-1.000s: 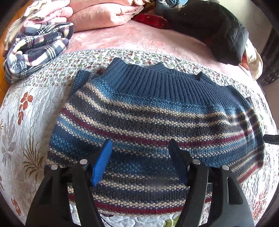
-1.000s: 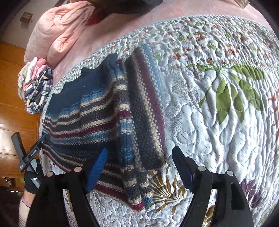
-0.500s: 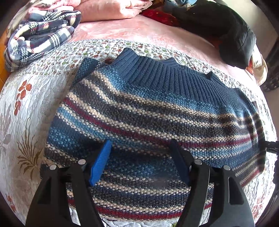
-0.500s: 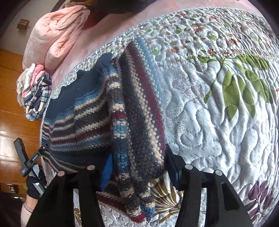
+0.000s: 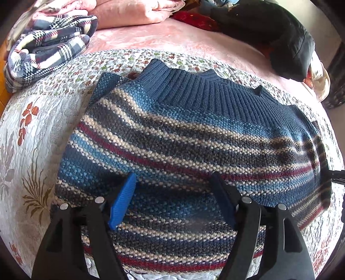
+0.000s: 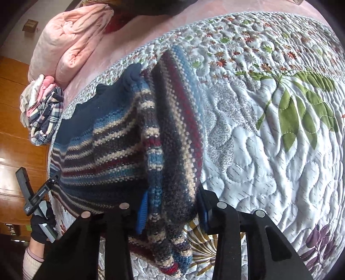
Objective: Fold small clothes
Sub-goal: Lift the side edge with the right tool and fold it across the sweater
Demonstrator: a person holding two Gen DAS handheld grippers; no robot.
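A knit sweater (image 5: 183, 140) with blue, cream and dark red stripes lies flat on the quilt, its ribbed navy collar on the far side. My left gripper (image 5: 172, 201) hovers open over the sweater's near part, nothing between its blue pads. In the right wrist view the sweater (image 6: 101, 150) has one sleeve (image 6: 176, 140) folded along its right edge. My right gripper (image 6: 172, 213) has both fingers pressed against that thick sleeve, and the fabric fills the gap. The sleeve end hangs down past the fingers.
A floral quilt (image 5: 43, 120) covers the bed. A plaid garment (image 5: 47, 49) and pink bedding (image 5: 133, 10) lie at the far left, a black jacket (image 5: 269, 30) at the far right. A gloved hand (image 6: 39, 228) and wooden furniture (image 6: 13, 140) show at the left.
My right gripper moved forward onto the folded sleeve and its fingers closed in on it. The left gripper drifted slightly forward over the sweater and stayed open.
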